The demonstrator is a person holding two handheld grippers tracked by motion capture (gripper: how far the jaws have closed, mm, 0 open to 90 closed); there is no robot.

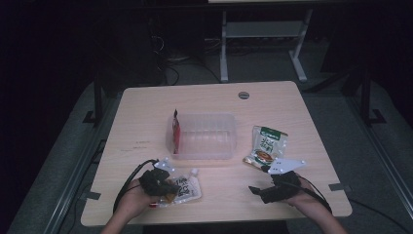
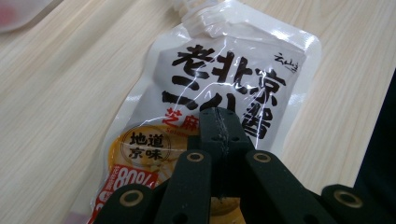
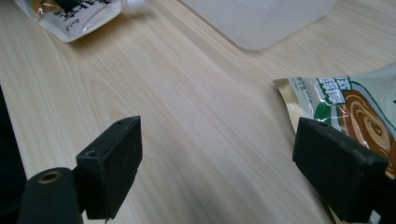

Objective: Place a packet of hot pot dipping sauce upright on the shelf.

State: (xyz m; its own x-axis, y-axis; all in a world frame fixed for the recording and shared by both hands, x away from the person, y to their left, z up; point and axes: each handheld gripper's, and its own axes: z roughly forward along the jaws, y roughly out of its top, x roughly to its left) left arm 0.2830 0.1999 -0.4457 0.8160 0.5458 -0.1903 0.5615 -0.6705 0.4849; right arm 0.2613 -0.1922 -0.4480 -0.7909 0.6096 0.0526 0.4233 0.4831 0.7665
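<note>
A white spouted sauce pouch (image 1: 189, 187) (image 2: 243, 56) with black characters lies flat near the table's front left. My left gripper (image 1: 170, 186) (image 2: 219, 114) hovers over its middle with the jaws shut flush together; I see no film caught between them. At the front right, my right gripper (image 1: 259, 191) (image 3: 219, 144) stands open over bare wood, nothing between its jaws. A green and brown sauce packet (image 1: 267, 145) (image 3: 355, 102) lies just beside its right jaw. The white pouch (image 3: 74, 18) is also at the top left of the right gripper view.
A clear plastic tub (image 1: 229, 127) (image 3: 261, 18) stands mid-table with a red packet (image 1: 176, 131) upright against its left wall. The wooden table (image 1: 146, 112) has a grommet hole (image 1: 243, 94) at the back. Dark floor and desk legs lie beyond.
</note>
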